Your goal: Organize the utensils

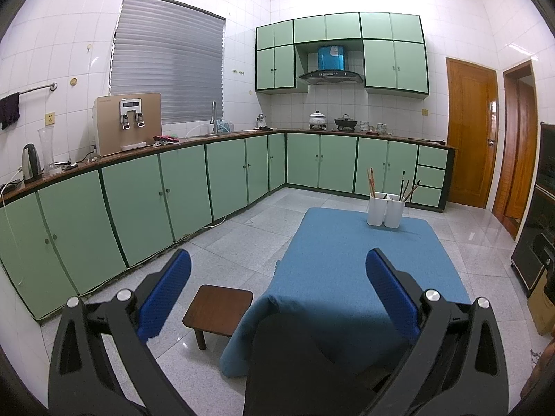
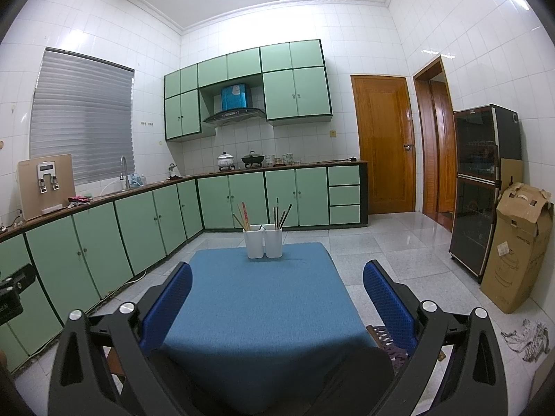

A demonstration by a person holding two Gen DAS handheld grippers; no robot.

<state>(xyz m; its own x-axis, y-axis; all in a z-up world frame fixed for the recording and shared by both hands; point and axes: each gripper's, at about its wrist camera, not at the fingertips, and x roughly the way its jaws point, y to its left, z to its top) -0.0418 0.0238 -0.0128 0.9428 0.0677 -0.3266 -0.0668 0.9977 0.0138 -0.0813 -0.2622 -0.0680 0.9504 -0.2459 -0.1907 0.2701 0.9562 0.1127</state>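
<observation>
From the left wrist, the left claw [image 1: 277, 263] stood spread wide and empty above the near end of the blue-covered bench [image 1: 347, 260]. Two white holders [image 1: 385, 209] stood side by side at its far end, chopsticks [image 1: 371, 182] upright in them.

From the right wrist, the right claw [image 2: 277, 272] gaped wide, also empty, with the holders [image 2: 263, 241] well ahead and the chopsticks [image 2: 242, 216] leaning inside.

You have two white holders [image 2: 263, 241] on one blue table [image 2: 256, 298], one stool [image 1: 218, 308], two wooden doors [image 2: 383, 144], one cardboard box [image 2: 517, 246].
</observation>
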